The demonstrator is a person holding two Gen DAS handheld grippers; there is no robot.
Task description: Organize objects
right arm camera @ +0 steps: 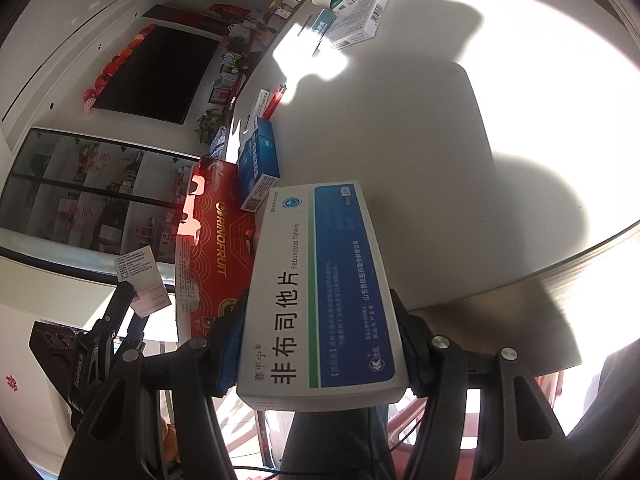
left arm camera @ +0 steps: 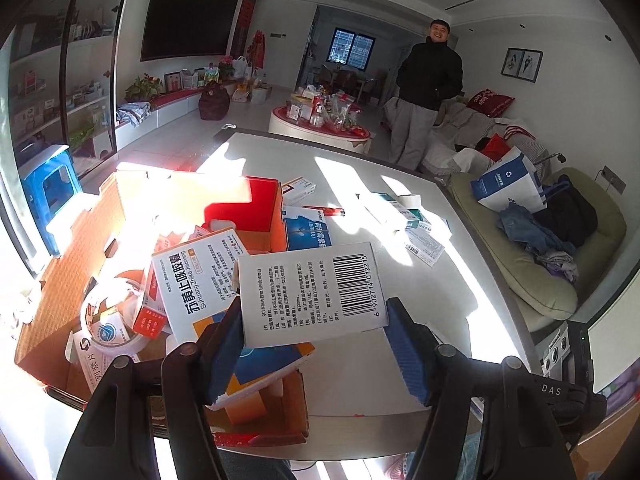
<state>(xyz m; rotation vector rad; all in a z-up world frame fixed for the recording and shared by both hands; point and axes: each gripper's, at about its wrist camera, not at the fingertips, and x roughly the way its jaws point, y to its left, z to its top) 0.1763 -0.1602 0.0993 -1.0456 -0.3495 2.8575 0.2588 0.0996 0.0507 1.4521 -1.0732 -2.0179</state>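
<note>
In the left wrist view, the left gripper (left arm camera: 316, 320) is clamped on a white medicine box with a barcode (left arm camera: 312, 292), its blue pads pressing both short sides. This box hangs above the near right corner of an open red cardboard box (left arm camera: 120, 216) on the white table (left arm camera: 460, 288). Inside the cardboard box lie a white and orange medicine box (left arm camera: 200, 280) and a roll of tape (left arm camera: 108, 320). More boxes lie farther on the table. A person (left arm camera: 424, 92) stands behind. In the right wrist view, the right gripper (right arm camera: 320, 344) is clamped on a white and blue tablet box (right arm camera: 320, 292), held over the table edge, beside the red cardboard box (right arm camera: 216, 256).
</note>
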